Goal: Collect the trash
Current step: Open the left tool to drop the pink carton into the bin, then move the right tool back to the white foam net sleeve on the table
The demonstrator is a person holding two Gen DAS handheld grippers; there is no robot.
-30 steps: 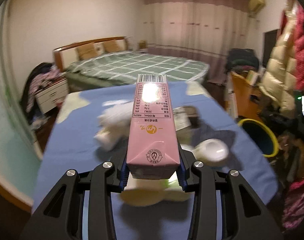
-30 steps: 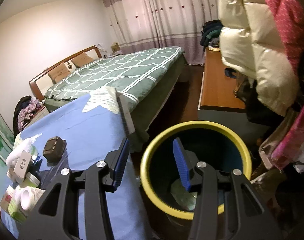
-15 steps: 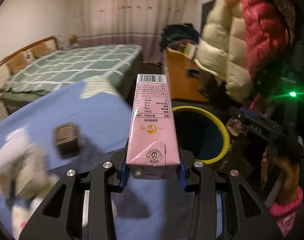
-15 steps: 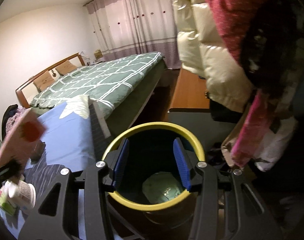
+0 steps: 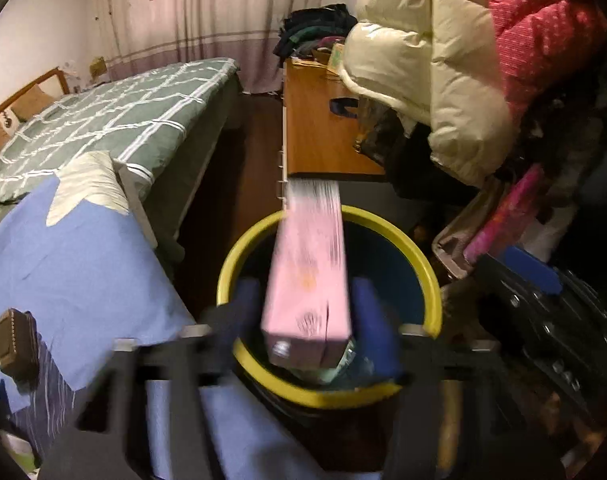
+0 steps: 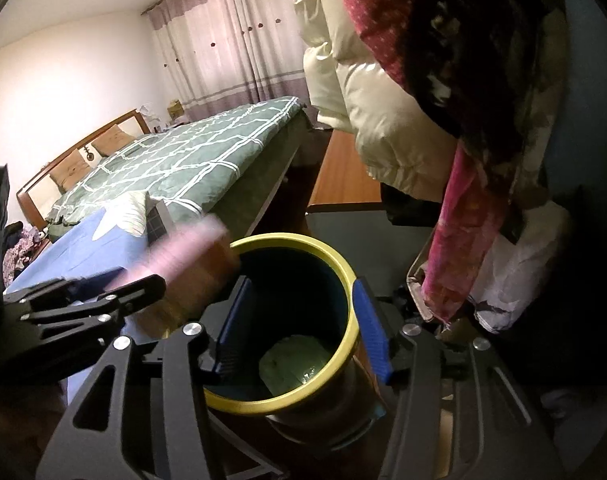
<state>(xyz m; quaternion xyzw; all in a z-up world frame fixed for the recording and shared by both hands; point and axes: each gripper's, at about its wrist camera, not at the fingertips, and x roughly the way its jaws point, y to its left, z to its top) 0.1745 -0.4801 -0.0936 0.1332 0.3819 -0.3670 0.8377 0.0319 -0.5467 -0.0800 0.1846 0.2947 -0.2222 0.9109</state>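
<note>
Released since before, one pink carton (image 5: 309, 276) drops over one yellow-rimmed bin (image 5: 423, 264) — both grippers wide.

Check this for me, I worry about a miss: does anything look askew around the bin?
Nothing is spilled. The pink carton lies between the left gripper fingers, which look spread, over the yellow-rimmed bin. It is blurred; whether it is falling is unclear.

No legible text anywhere; print on pink carton (image 5: 308, 280) smeared by motion blur, its emblem and lettering unreadable.
</note>
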